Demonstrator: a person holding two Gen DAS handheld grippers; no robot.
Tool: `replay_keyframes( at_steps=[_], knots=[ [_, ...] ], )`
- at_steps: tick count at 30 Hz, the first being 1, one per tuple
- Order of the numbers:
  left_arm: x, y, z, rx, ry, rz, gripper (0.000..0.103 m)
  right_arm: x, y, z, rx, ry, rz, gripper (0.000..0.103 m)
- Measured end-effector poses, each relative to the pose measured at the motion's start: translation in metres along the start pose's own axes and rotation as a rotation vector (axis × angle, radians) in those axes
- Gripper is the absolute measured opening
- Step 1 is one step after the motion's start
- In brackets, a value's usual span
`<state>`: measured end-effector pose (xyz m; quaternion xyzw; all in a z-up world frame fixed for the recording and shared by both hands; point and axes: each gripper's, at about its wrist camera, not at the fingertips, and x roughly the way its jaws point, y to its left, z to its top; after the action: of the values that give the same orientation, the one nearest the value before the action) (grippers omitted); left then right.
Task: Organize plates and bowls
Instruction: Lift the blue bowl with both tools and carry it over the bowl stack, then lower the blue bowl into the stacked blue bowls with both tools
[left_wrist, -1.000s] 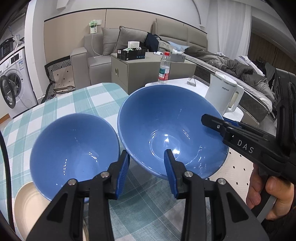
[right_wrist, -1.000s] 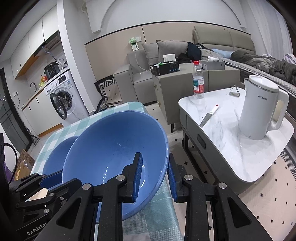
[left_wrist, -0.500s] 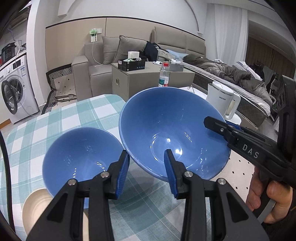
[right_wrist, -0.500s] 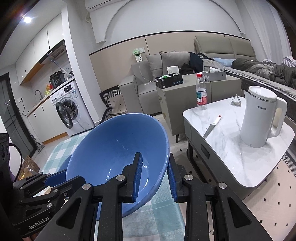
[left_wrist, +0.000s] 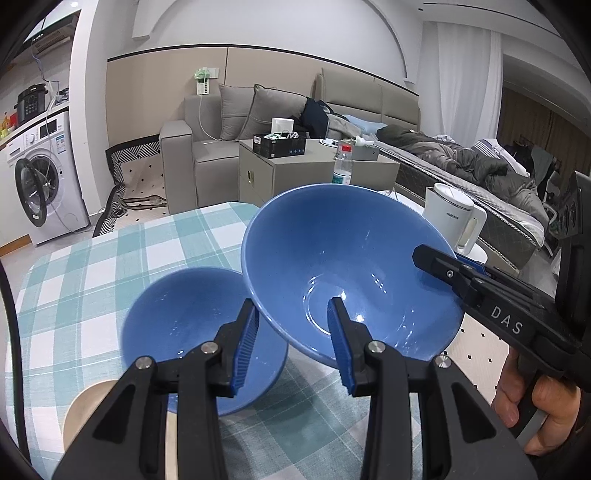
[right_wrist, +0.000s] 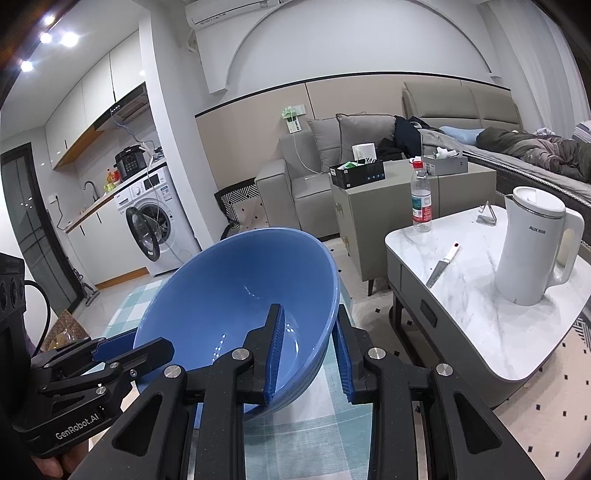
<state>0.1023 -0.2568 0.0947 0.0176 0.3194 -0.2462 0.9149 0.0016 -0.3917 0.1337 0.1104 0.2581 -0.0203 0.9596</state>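
At the far left, a round cream-coloured plate (left_wrist: 85, 406) lies on the table with the green-and-white checked cloth (left_wrist: 92, 266). A smaller blue glazed bowl (left_wrist: 184, 306) stands upright next to it, and I cannot tell whether it rests on the plate's edge or only beside it. Next comes the left gripper (left_wrist: 291, 306). Its jaws are partly closed on the near wall of the large blue glazed bowl (left_wrist: 351, 251), one pad outside and one inside, and it appears to clamp it. This large bowl is in the air, tilted toward the cameras, above and to the right of the smaller bowl and not touching it. At the right, the right gripper (right_wrist: 308, 314), held by a person's hand (left_wrist: 535, 406), is closed tight on the opposite rim. What has just changed is the height: compared with one second ago, the table and the smaller bowl look lower and farther away, and more of the checked cloth is visible, while the large bowl keeps the same place between both pairs of jaws. So both hands have raised it together and the grip has not slipped. In my judgement the lifting step is done, and the bowl is now free to be carried to its place.
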Motion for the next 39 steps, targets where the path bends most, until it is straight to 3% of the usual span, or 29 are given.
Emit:
replay_keyframes(
  at_steps=[23, 39],
  knots=[
    [-0.023, 0.053, -0.014, -0.059, -0.001, 0.116, 0.037, 0.024, 0.067, -0.011, -0.056, -0.01, 0.068, 0.027],
    [-0.02, 0.084, -0.028, -0.082, 0.012, 0.185, 0.037, 0.059, 0.093, -0.029, -0.05, 0.013, 0.124, 0.027]
  ],
)
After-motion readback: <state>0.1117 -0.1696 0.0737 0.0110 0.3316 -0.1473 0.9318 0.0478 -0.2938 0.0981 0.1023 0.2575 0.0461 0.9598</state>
